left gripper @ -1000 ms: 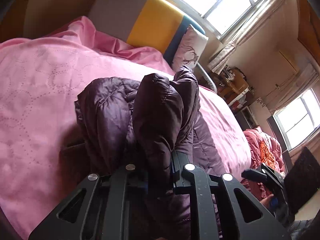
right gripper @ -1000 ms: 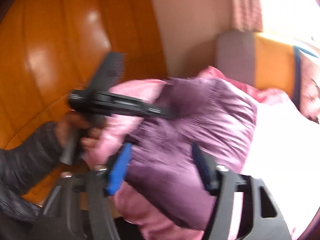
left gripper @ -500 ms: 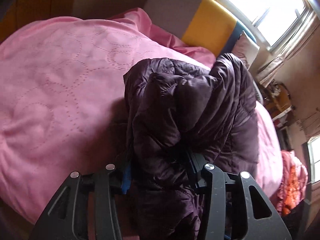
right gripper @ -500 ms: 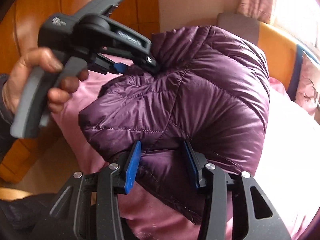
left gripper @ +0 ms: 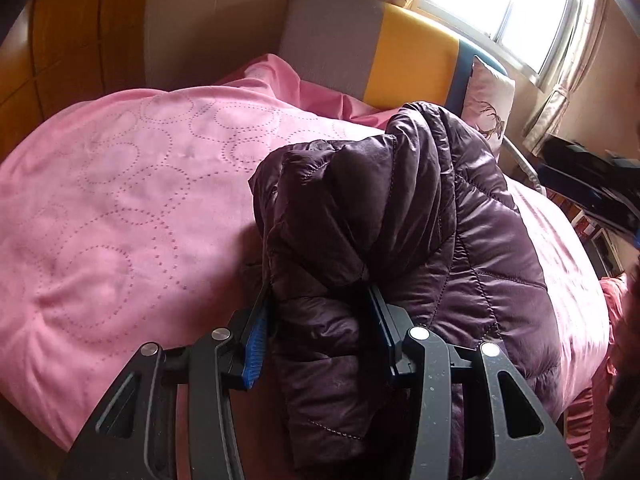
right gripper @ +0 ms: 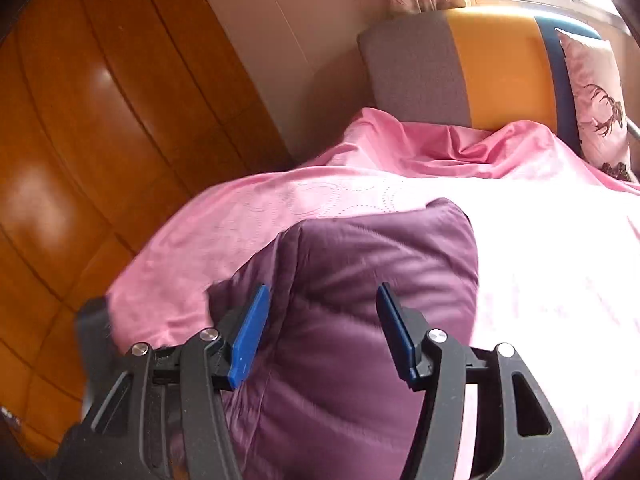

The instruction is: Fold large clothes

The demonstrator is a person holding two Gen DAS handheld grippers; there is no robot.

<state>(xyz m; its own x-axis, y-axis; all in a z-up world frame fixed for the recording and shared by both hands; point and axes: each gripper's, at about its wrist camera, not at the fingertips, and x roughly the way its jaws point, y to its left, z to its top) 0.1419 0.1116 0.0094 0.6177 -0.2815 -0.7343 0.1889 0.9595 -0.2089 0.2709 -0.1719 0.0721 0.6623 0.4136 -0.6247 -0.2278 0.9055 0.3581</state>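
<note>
A dark purple quilted puffer jacket (left gripper: 420, 216) lies bunched on a pink bedspread (left gripper: 120, 208). My left gripper (left gripper: 320, 320) is shut on a thick fold of the jacket, which bulges up between its blue-padded fingers (left gripper: 256, 332). In the right wrist view the jacket (right gripper: 360, 272) looks lighter purple and lies flat under my right gripper (right gripper: 322, 328). That gripper's jaws stand wide apart just above the fabric and hold nothing.
A grey, yellow and blue headboard (left gripper: 380, 52) and a deer-print pillow (left gripper: 488, 104) stand at the bed's far end. Wooden wardrobe panels (right gripper: 80, 120) run along the left. Shelves with clutter (left gripper: 592, 184) stand to the right, under a bright window (left gripper: 500, 4).
My right gripper has opened and let go of the jacket, which has dropped flat onto the bed. My left gripper has moved right along the bed with its fold still held.
</note>
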